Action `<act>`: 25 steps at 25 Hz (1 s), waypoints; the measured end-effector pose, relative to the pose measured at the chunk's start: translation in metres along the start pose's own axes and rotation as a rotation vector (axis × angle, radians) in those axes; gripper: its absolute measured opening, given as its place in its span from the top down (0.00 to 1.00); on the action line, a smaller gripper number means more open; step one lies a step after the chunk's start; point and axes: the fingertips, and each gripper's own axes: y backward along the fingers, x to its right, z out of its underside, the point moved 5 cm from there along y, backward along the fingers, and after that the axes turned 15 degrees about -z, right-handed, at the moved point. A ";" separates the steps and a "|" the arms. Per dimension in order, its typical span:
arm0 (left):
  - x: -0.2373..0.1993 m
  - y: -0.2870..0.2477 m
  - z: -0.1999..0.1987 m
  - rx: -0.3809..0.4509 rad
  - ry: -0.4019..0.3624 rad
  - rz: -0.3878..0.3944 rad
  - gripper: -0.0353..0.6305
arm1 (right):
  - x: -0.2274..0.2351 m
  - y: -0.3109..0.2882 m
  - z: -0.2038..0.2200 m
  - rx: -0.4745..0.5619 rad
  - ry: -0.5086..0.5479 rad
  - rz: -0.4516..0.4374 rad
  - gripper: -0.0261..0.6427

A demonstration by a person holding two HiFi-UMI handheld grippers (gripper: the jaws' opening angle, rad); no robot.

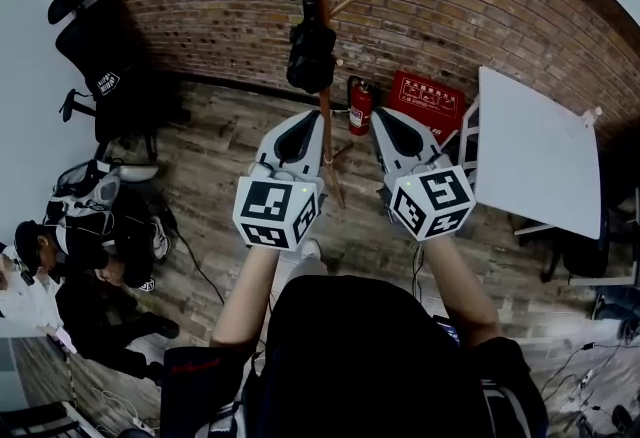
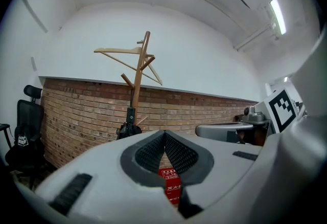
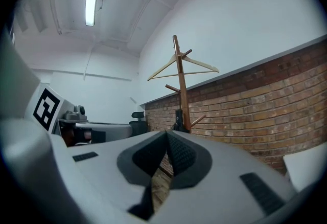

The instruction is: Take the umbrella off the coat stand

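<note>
Both clenched and empty, the left gripper [image 1: 303, 118] and right gripper [image 1: 383, 116] are best opened before the umbrella [image 1: 311, 51] at twelve o'clock is reached.

The left claw [image 2: 164, 136] is closed with nothing in it, pointing just right of the stand [image 2: 139, 82]. A black umbrella [image 2: 128, 128] hangs low on the stand and a hanger [image 2: 122, 53] hangs near its top. A chair [image 2: 24, 138] sits left of the stand.
</note>
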 end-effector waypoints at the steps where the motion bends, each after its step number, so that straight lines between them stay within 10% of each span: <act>1: -0.004 -0.006 0.000 -0.004 0.002 0.006 0.92 | 0.003 -0.007 -0.001 -0.001 -0.002 0.003 0.92; 25: -0.094 -0.100 0.009 -0.084 0.068 0.213 0.92 | 0.036 -0.116 0.003 -0.031 -0.030 0.199 0.92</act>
